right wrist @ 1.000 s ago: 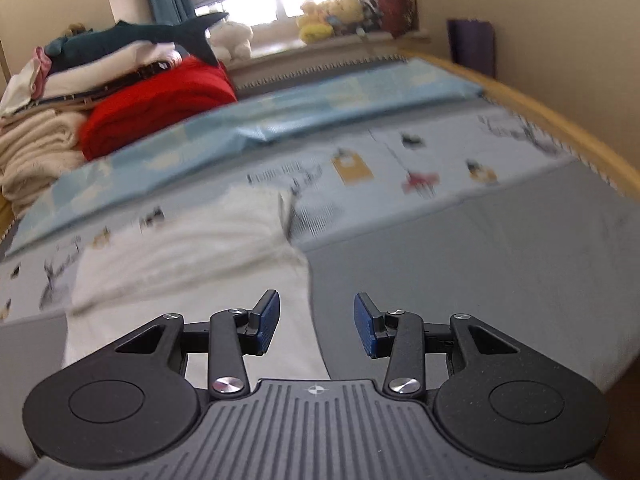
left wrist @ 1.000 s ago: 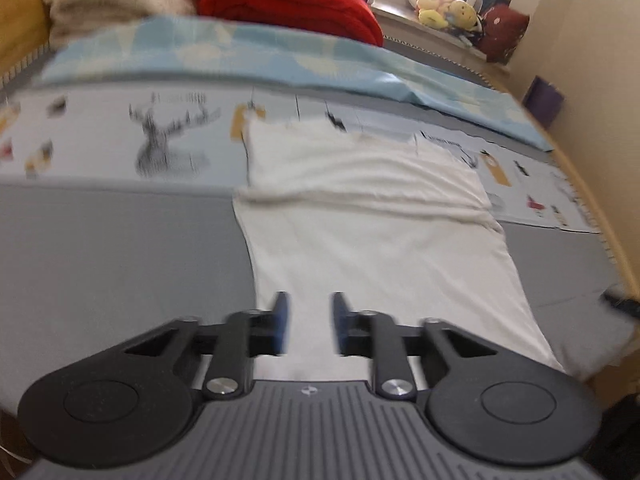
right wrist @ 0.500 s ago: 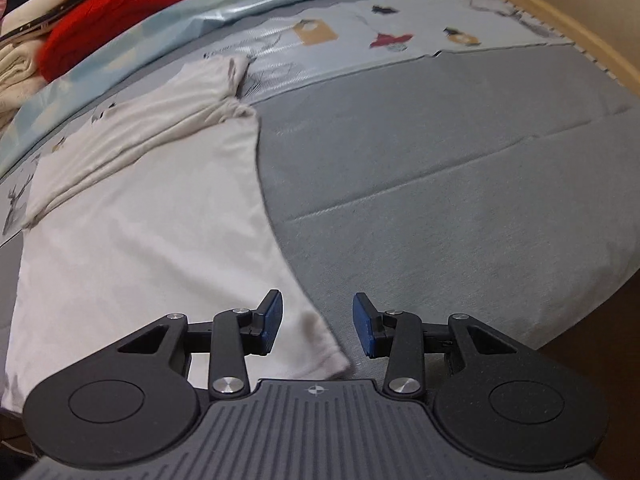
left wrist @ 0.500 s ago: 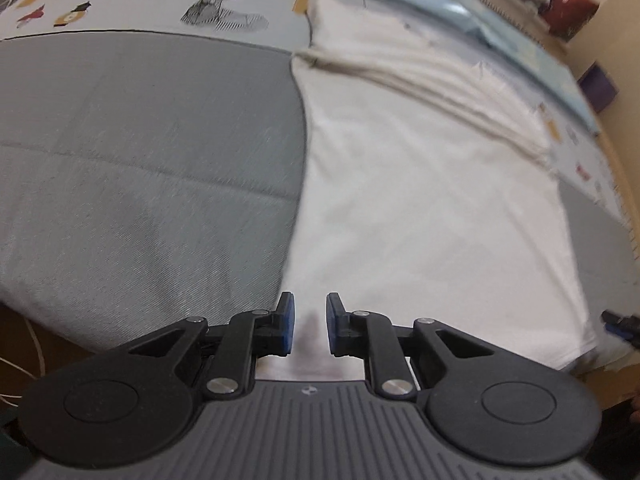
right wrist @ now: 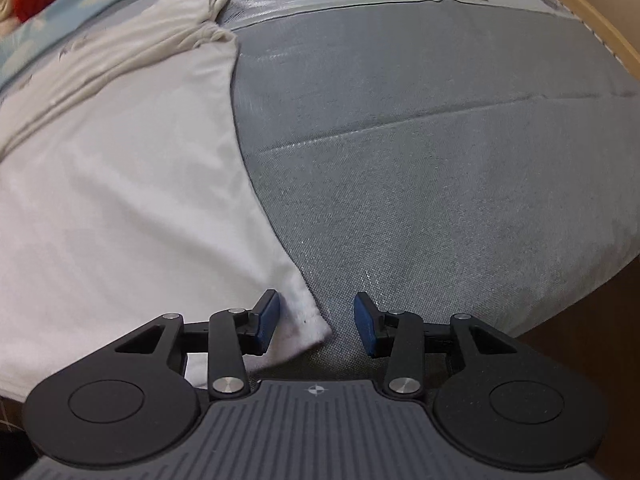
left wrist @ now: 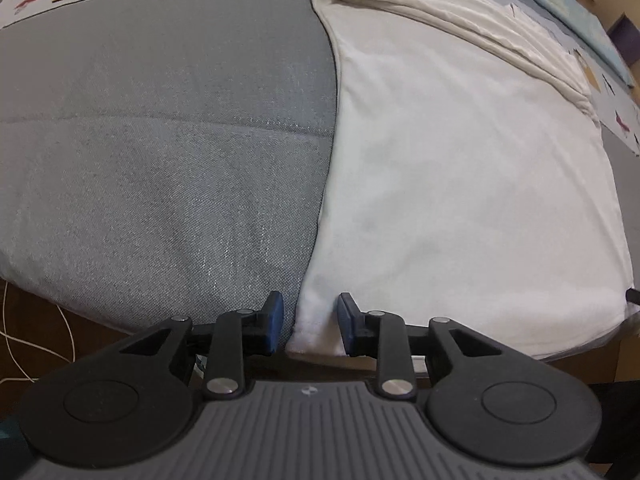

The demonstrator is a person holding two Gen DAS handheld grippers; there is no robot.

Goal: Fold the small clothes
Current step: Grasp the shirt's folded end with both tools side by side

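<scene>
Both hand-held grippers dropped to the near hem of the white shirt (left wrist: 460,160) lying flat on the bed's grey cover (left wrist: 160,160). Left hand-held gripper (left wrist: 310,326) has just been opening, jaws apart with the shirt's left bottom corner between them, unpinched; right hand-held gripper (right wrist: 316,324) is apart around the right corner. No readable writing, only a small cross-in-circle mark on each gripper body.
</scene>
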